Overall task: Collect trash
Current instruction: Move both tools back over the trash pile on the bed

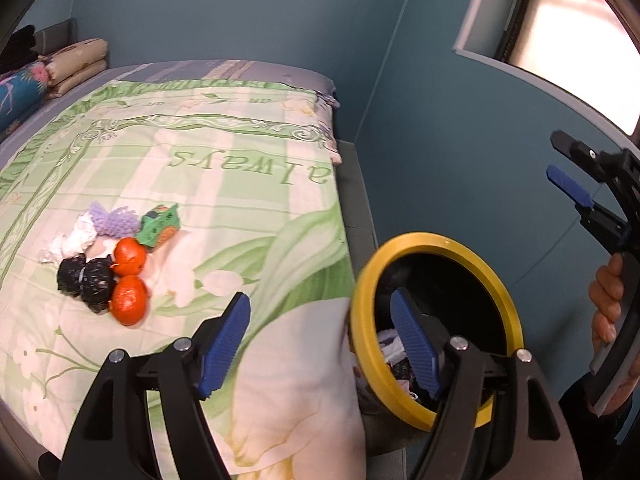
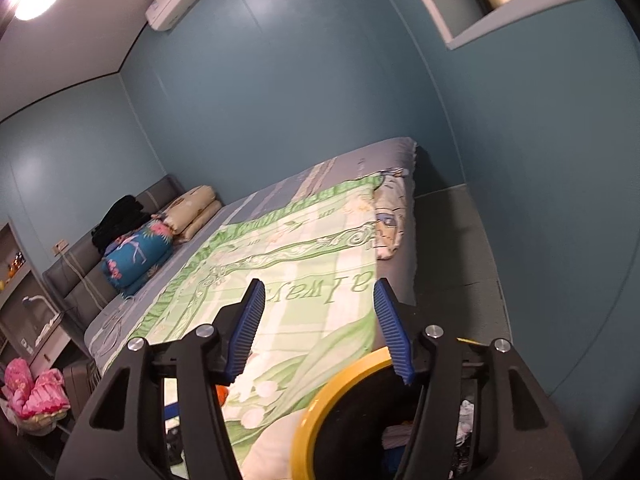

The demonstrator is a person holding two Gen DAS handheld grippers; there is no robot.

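The left tool (image 1: 320, 344) was spread wide and held nothing; one blue pad stood over the quilt and the other over the mouth of the yellow-rimmed bin (image 1: 436, 332), which sat at the near right corner of the bed (image 1: 240, 152), just beside the mattress edge. The bin already held crumpled white and dark scraps. The remaining items lay in one cluster on the quilt, ahead of and to the left of the left tool: white crumpled paper (image 1: 78, 238), a purple mesh wrapper (image 1: 114, 220), two black wads (image 1: 86, 280), two oranges (image 1: 128, 280) and a small green toy car (image 1: 158, 226). The pieces touched or nearly touched one another. The cluster ran roughly from the far toy car to the near orange, at a slant to the tool's line of reach. The right tool (image 2: 320, 332) was also spread and empty; it was raised over the bin (image 2: 340, 396) and pointed along the bed toward the far wall, and its own view showed only a sliver of orange low between its arms, not the cluster as a whole. In the left wrist view the right tool (image 1: 572, 176) appeared at the far right, well apart from the cluster, with the bin between. The left tool was therefore judged the nearer one. A reach forward and leftward, away from the bin, would be required, and the near black wad and near orange were the first pieces in its path.
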